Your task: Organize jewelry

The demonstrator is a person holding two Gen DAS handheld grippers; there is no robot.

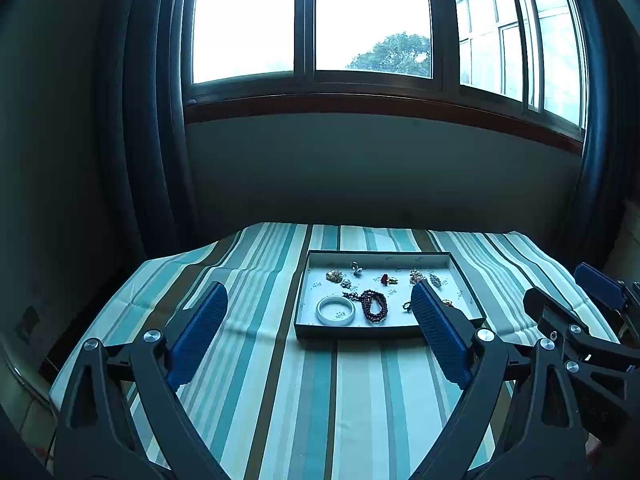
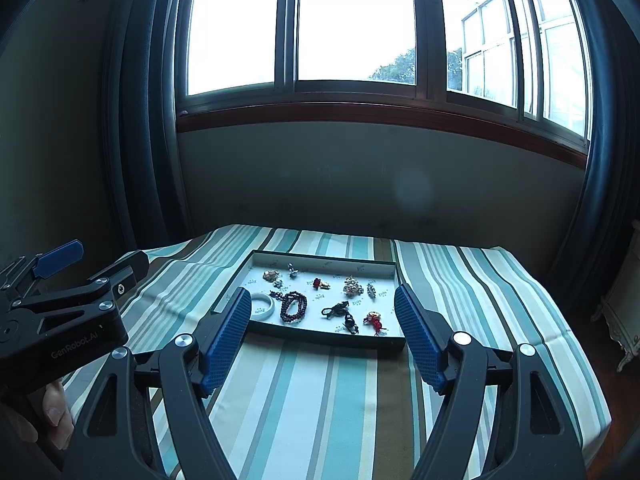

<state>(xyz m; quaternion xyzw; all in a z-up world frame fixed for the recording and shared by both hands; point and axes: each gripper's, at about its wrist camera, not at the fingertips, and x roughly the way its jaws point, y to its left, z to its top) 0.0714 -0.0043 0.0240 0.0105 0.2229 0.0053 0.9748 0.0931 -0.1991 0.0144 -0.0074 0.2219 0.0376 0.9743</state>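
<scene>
Desk: striped cloth [image 2: 320,392] covers the desk, filling the lower half of both views under a window.
Tray: shallow tray [image 2: 320,338] at frame centre in the right wrist view, right of centre in the left wrist view [image 1: 384,330]; its long axis runs left to right across the picture.
Left gripper: left gripper [image 1: 320,336], fingers spread wide, nothing between them; it hangs over bare cloth, the tray ahead and to its right.
Right gripper: right gripper [image 2: 322,334], fingers spread wide and empty, framing the tray's near edge.
Bangle: white bangle [image 2: 262,307] in the tray's lower left corner, also seen at [image 1: 335,311].
Beads: dark bead bracelet [image 2: 294,307] just right of the bangle.
Small pieces: brooches and charms along the tray's far side; red-tasselled charm [image 2: 374,319] and black charm [image 2: 350,324] near its lower right.
Key relation: the jewelry lies ahead of and below both sets of fingers; the right hand looks squarer to the tray, so likely better placed, the left suiting the bangle.
</scene>
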